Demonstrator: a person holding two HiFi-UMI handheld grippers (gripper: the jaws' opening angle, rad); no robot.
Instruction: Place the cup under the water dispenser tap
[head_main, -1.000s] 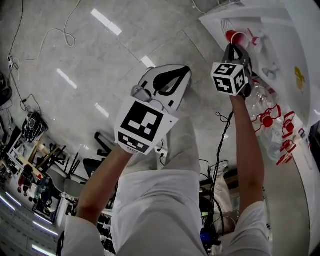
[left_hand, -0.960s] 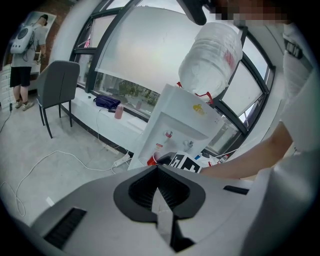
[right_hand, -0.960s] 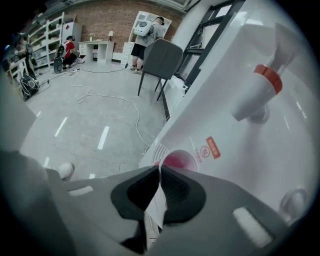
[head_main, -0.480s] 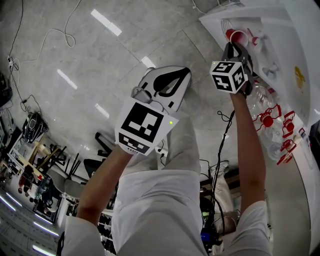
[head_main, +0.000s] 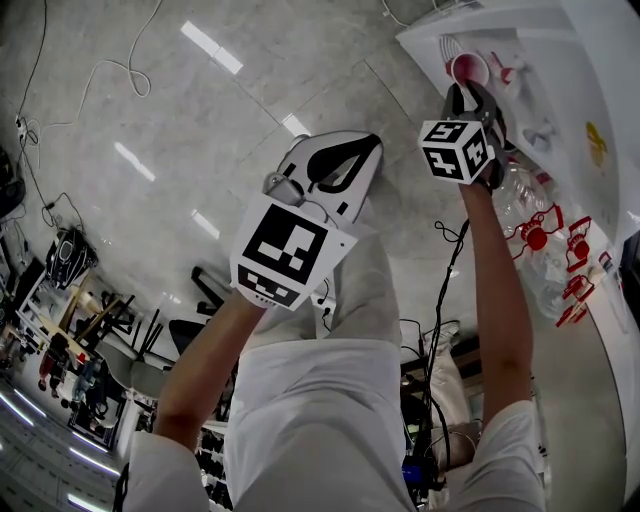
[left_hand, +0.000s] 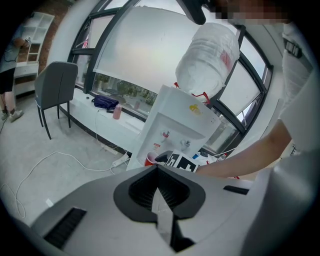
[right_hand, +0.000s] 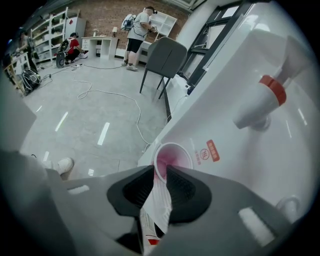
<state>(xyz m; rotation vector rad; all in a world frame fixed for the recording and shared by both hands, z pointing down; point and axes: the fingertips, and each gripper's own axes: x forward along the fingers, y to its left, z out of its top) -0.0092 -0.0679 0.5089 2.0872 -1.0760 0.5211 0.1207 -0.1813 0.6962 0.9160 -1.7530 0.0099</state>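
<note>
Your right gripper (right_hand: 160, 172) is angled down into the water dispenser (left_hand: 172, 125) because the cup (right_hand: 173, 157) already stands in the recess, below the red-collared tap (right_hand: 265, 102) though a little off its line. The jaws are opening with the cup's rim between them, and the pads look to be letting go of it, so I judge this to be the release. Your left gripper (left_hand: 159, 187) is closed on nothing and held back, clear of the work. Only the right gripper view shows the rim in the jaws – the left gripper view alone shows the whole dispenser and its bottle (left_hand: 210, 52)
</note>
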